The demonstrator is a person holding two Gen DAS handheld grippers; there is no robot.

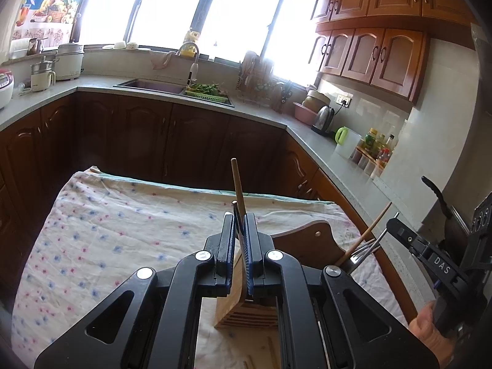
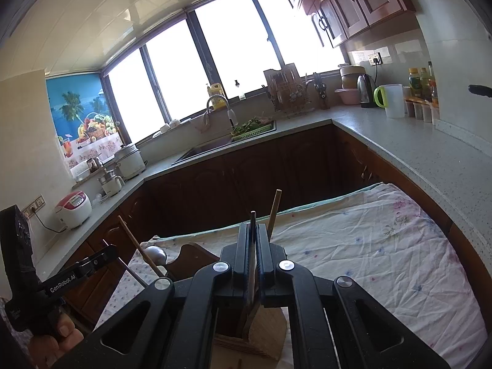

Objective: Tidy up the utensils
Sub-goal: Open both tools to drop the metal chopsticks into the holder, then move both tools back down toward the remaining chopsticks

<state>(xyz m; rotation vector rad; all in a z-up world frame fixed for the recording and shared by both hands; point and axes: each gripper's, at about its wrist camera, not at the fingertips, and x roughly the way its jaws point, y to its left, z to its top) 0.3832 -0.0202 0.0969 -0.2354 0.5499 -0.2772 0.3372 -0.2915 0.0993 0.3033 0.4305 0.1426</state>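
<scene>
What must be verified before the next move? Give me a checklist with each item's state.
1. Left gripper shut on thin dark rod: ok.
2. Right gripper shut on dark utensil: ok.
3. Wooden holder upright on floral cloth: ok.
4. Rod's lower end lined up with a holder slot: cannot tell, hidden.
5. Wooden stick free of the left grip: cannot tell.

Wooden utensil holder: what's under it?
The wooden utensil holder stands on the floral cloth. The cloth covers whatever surface lies beneath, and both grippers hide the holder's top.
</scene>
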